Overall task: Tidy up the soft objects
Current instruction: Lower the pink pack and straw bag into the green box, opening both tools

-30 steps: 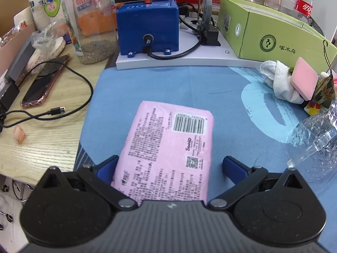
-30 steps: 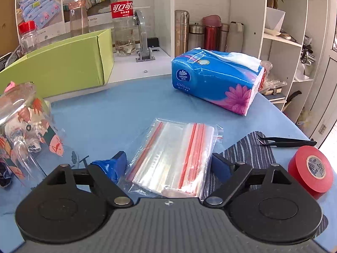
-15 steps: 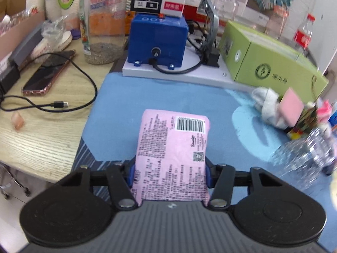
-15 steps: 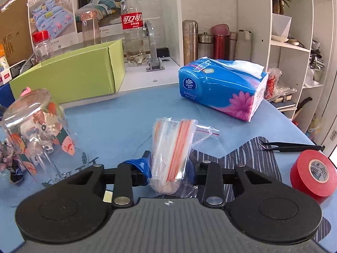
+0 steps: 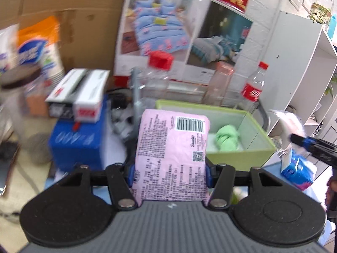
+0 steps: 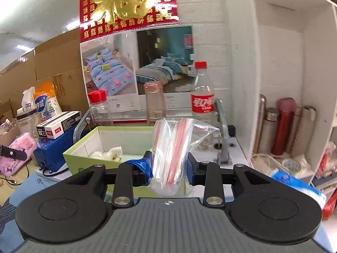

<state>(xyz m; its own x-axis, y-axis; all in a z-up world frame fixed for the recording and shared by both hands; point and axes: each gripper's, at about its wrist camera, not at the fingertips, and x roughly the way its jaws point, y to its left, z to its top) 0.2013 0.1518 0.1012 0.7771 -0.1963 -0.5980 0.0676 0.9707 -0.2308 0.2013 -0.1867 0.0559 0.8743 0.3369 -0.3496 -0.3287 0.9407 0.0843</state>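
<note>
Two grippers, each w/ a soft item clamped, both aimed toward one green box.

Left wrist view: my left gripper (image 5: 169, 171) has its jaws closed in on the sides of a pink packet (image 5: 171, 156), barcode side up, lower end pinched, upper end sticking out fwd. Packet hangs in the air in front of the open green box (image 5: 242, 158), partly covering its left end. I judge it's held by its near end so the far end can go over the rim first. Inside the box lies a green cloth wad (image 5: 227, 140). At far right the right gripper's tip pokes into view. Background is blurred.

Right wrist view: my right gripper (image 6: 169, 168) has jaws drawn close on a bunched stack of clear zip bags (image 6: 171, 154) w/ red strips, standing upright, loose top flopping right. Green box (image 6: 84, 159) sits just beyond, white cloth (image 6: 107, 154) inside. Bags aren't over the opening yet, I think.
</note>
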